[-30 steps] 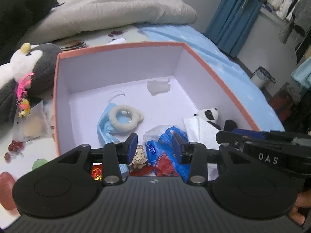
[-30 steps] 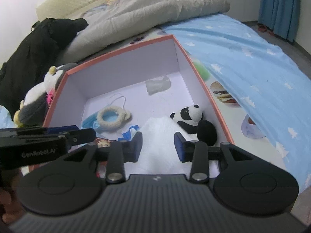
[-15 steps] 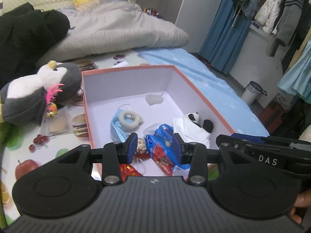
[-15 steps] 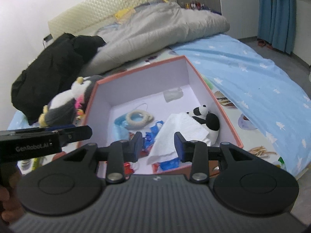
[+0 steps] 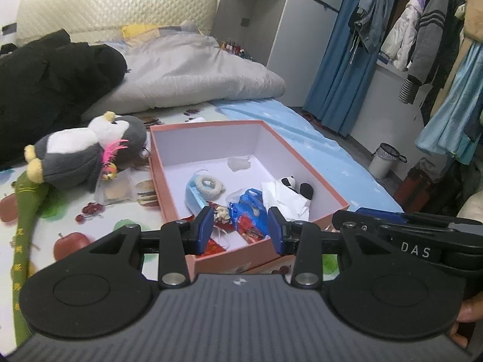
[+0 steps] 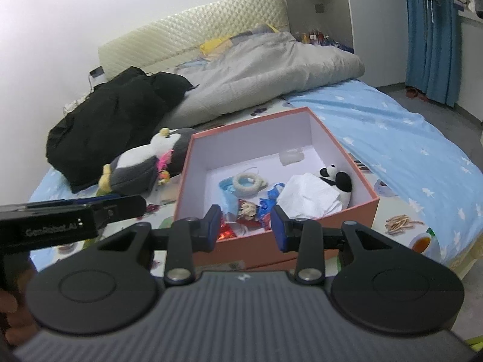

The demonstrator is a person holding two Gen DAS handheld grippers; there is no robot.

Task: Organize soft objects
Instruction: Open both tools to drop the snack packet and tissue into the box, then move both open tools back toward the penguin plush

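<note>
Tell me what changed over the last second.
Both the left gripper and right gripper pulled back and up from the pink box, jaws open and empty; nothing was grabbed or released. The box contents and penguin plush stayed put.

Box [image 5: 305,163]: matt card, salmon outside, white inside. Penguin [image 5: 87,150] and panda [image 5: 297,185]: plush cloth. Wrappers [image 5: 250,214]: glossy plastic film. Tissue [image 6: 311,194]: crumpled white paper. Quilt [image 5: 193,69]: soft grey cloth. Headboard [image 6: 193,36]: quilted, slightly sheened.
</note>
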